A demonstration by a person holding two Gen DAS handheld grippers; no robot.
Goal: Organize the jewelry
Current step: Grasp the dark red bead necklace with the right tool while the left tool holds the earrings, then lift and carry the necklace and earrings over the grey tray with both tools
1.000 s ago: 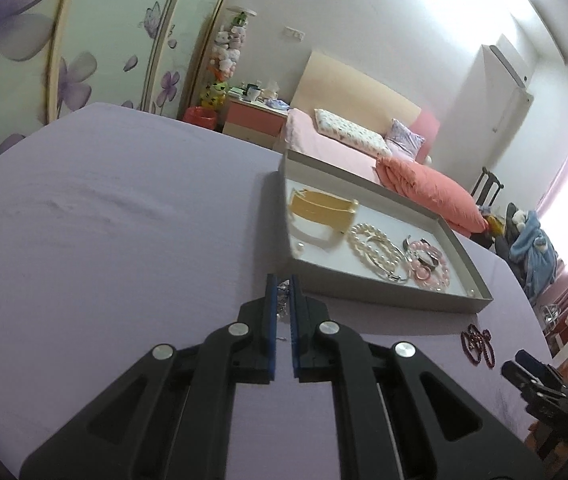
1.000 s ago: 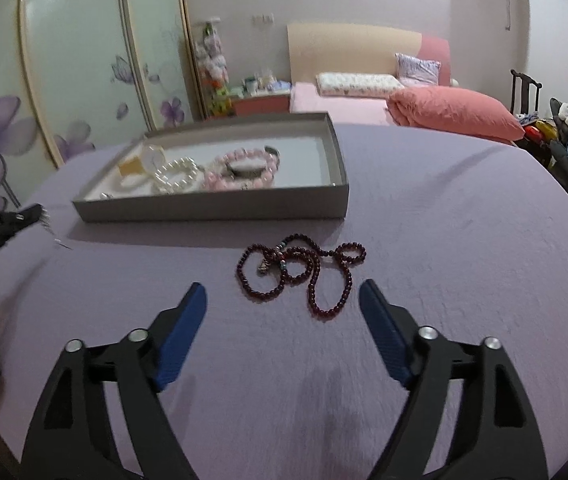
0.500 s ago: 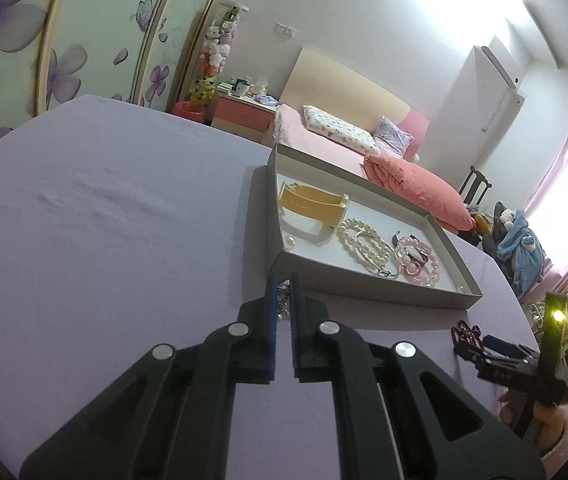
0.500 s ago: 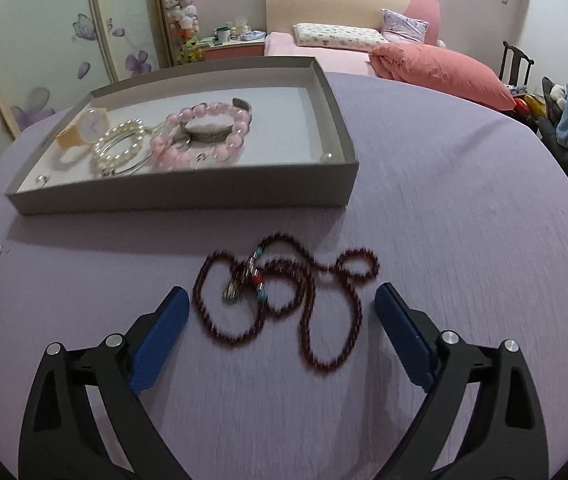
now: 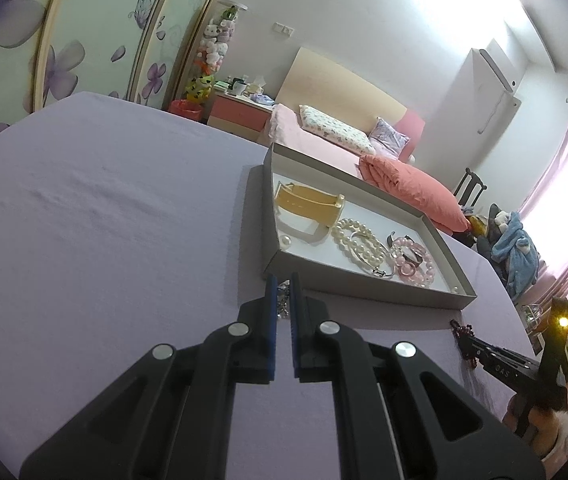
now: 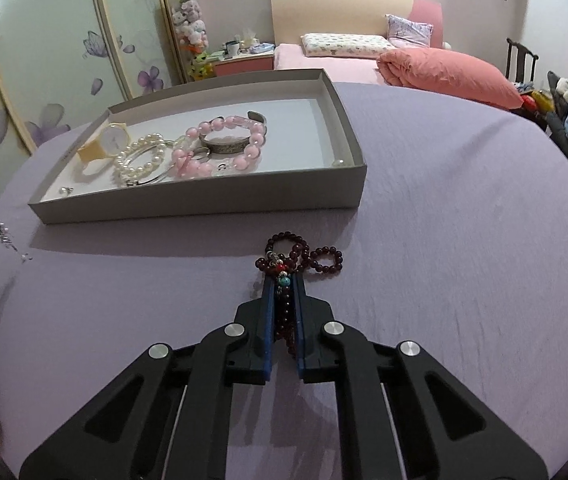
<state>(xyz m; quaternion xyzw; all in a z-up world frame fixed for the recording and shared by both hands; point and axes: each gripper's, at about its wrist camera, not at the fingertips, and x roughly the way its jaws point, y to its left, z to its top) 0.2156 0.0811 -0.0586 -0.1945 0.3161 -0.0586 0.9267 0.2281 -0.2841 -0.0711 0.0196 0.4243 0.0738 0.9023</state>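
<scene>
Purple tablecloth, right hand-held gripper pinching half-hidden bead necklace, left pinching indistinct trinket

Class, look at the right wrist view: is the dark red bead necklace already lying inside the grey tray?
No, the dark red bead necklace lies on the purple cloth outside the grey tray.

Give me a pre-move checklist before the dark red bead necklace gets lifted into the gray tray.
1. Right gripper shut on the dark red bead necklace: ok; its jaws have just been closing and several strands sit between the pads.
2. Whole necklace caught: not ok; loops lie on the purple cloth beyond the fingertips and would likely dangle.
3. Free space in the gray tray: ok; its right part, past the pink bead bracelet, is bare.
4. Left gripper out of the way: ok; it is near the tray's far left corner, shut on a small silvery piece.
5. Grip firm enough to lift: cannot tell.
</scene>
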